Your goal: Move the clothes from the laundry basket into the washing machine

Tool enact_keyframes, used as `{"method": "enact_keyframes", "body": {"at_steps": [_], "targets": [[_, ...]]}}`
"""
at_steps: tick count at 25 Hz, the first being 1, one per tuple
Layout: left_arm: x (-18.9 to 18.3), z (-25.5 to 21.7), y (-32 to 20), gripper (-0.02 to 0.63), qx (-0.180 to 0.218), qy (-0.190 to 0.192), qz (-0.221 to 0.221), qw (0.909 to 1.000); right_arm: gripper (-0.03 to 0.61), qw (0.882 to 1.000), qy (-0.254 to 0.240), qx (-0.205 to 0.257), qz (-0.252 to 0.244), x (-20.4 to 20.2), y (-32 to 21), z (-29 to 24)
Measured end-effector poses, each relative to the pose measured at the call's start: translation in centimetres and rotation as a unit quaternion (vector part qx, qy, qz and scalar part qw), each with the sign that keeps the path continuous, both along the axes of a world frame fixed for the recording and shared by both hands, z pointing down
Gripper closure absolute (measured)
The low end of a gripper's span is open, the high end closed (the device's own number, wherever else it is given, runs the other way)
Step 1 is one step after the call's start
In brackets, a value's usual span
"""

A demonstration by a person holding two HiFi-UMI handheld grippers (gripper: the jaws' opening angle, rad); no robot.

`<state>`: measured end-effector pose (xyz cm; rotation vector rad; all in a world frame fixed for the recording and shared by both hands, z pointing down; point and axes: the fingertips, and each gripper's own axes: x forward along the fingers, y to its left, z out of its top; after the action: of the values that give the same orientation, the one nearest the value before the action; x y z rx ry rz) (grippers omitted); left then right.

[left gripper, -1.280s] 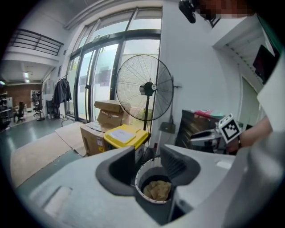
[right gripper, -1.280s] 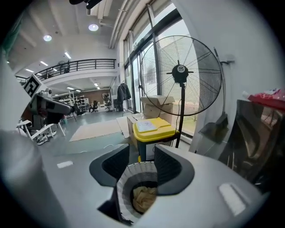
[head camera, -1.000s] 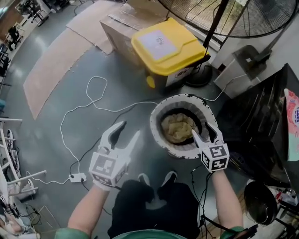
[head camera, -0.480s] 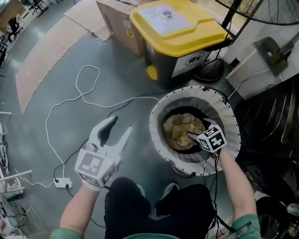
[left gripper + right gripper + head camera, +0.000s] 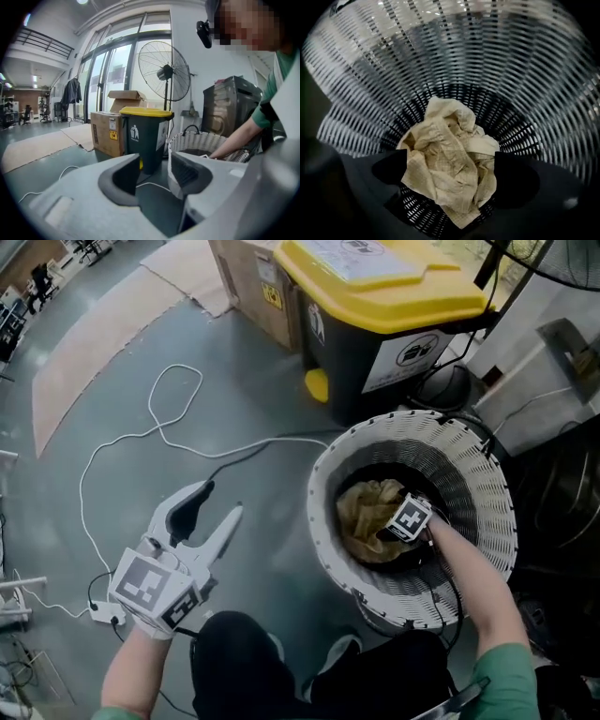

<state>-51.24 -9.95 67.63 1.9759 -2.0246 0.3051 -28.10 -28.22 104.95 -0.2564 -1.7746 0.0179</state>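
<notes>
On the grey floor [image 5: 272, 399], a bin with a yellow lid [image 5: 394, 287] is standing near the far edge, and a cardboard box [image 5: 253, 277] is sitting just beside it on the left. In the left gripper view a tall fan [image 5: 164, 70] is rising behind the bin, and a grey machine [image 5: 232, 108] is standing to the right of it. The white laundry basket [image 5: 492, 484] is sitting upright on the floor just in front of the bin, at the person's right. A crumpled beige cloth [image 5: 361, 517] is lying on the basket's dark bottom.

The right gripper [image 5: 452, 176] is reaching steeply down into the basket. Its jaws have just been opening and are standing wide apart, one on each side of the cloth. The cloth is lying loose between them and they are not gripping it.

The left gripper [image 5: 221, 504] is hanging over bare floor, left of the basket and well apart from it. Its jaws are spread and nothing is between them. A thin white cable [image 5: 169, 437] is looping across the floor beyond it.
</notes>
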Motion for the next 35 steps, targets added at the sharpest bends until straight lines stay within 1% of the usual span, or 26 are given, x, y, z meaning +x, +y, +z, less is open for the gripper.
{"method": "enact_keyframes", "body": {"at_steps": [1,3,4,6,9,12,13,14,15,17,18,19,22,24,25,27,30,32,35], "targets": [[-0.3,0.4,0.4,0.403,-0.002,-0.001,-0.004,1.0,0.014,1.0,0.01,0.001,-0.009,0.1,-0.1,1.7],[-1.0,1.1,1.4,0.403,-0.008,-0.008,-0.016,0.9998,0.005,0.999,0.039,-0.014,-0.03,1.0,0.8,5.2],[-1.3,1.3,2.0,0.403,-0.012,-0.013,-0.023,0.9996,0.002,0.998,0.053,-0.011,-0.041,1.4,0.8,6.7],[-2.1,1.7,3.5,0.403,-0.02,-0.023,-0.038,0.9988,0.0,0.995,0.073,0.021,-0.058,1.9,-0.2,9.0],[-3.6,2.1,5.5,0.403,-0.03,-0.029,-0.067,0.9969,0.002,0.994,0.096,0.028,-0.05,2.3,-0.7,10.5],[-4.4,2.1,6.4,0.405,-0.032,-0.03,-0.086,0.9953,0.007,0.995,0.083,0.024,-0.045,1.7,-0.4,11.0],[-4.4,2.1,6.2,0.406,-0.031,-0.031,-0.087,0.9952,0.029,0.996,0.075,0.024,-0.046,1.5,-0.3,11.0],[-4.3,2.0,6.0,0.407,-0.029,-0.032,-0.086,0.9954,0.081,0.996,0.07,0.022,-0.048,1.3,-0.1,10.9],[-4.0,1.9,5.5,0.407,-0.028,-0.034,-0.081,0.9957,0.149,0.996,0.07,0.019,-0.05,1.3,0.1,10.7],[-3.3,1.7,4.6,0.408,-0.024,-0.043,-0.067,0.9965,0.33,0.995,0.083,0.019,-0.06,1.8,0.7,9.9],[-2.9,1.5,4.2,0.408,-0.022,-0.048,-0.06,0.9968,0.375,0.993,0.089,0.024,-0.072,2.0,1.0,9.5],[-2.6,1.3,3.9,0.408,-0.02,-0.05,-0.054,0.9971,0.404,0.992,0.088,0.033,-0.089,2.0,1.4,9.3],[-1.9,0.6,3.2,0.413,-0.015,-0.041,-0.047,0.9979,0.453,0.985,0.075,0.067,-0.138,1.9,2.1,8.3],[-1.6,-0.2,2.9,0.416,-0.016,-0.028,-0.047,0.9984,0.468,0.984,0.061,0.083,-0.146,1.6,2.3,6.6],[-1.5,-0.7,2.7,0.418,-0.017,-0.019,-0.047,0.9986,0.471,0.985,0.049,0.089,-0.14,1.2,2.2,5.4],[-1.1,-2.1,2.4,0.42,-0.021,0.0,-0.046,0.9987,0.476,0.989,0.015,0.096,-0.112,0.1,1.8,2.0],[0.1,-5.1,2.2,0.422,-0.032,0.02,-0.037,0.9986,0.48,0.994,-0.041,0.096,-0.044,-0.9,1.5,-4.6],[0.6,-7.8,2.2,0.422,-0.039,0.023,-0.035,0.9984,0.48,0.992,-0.078,0.095,0.001,-1.5,1.5,-9.9],[1.2,-12.6,1.9,0.424,-0.043,0.028,-0.035,0.9981,0.48,0.985,-0.131,0.098,0.062,-1.8,1.3,-18.3]]}}
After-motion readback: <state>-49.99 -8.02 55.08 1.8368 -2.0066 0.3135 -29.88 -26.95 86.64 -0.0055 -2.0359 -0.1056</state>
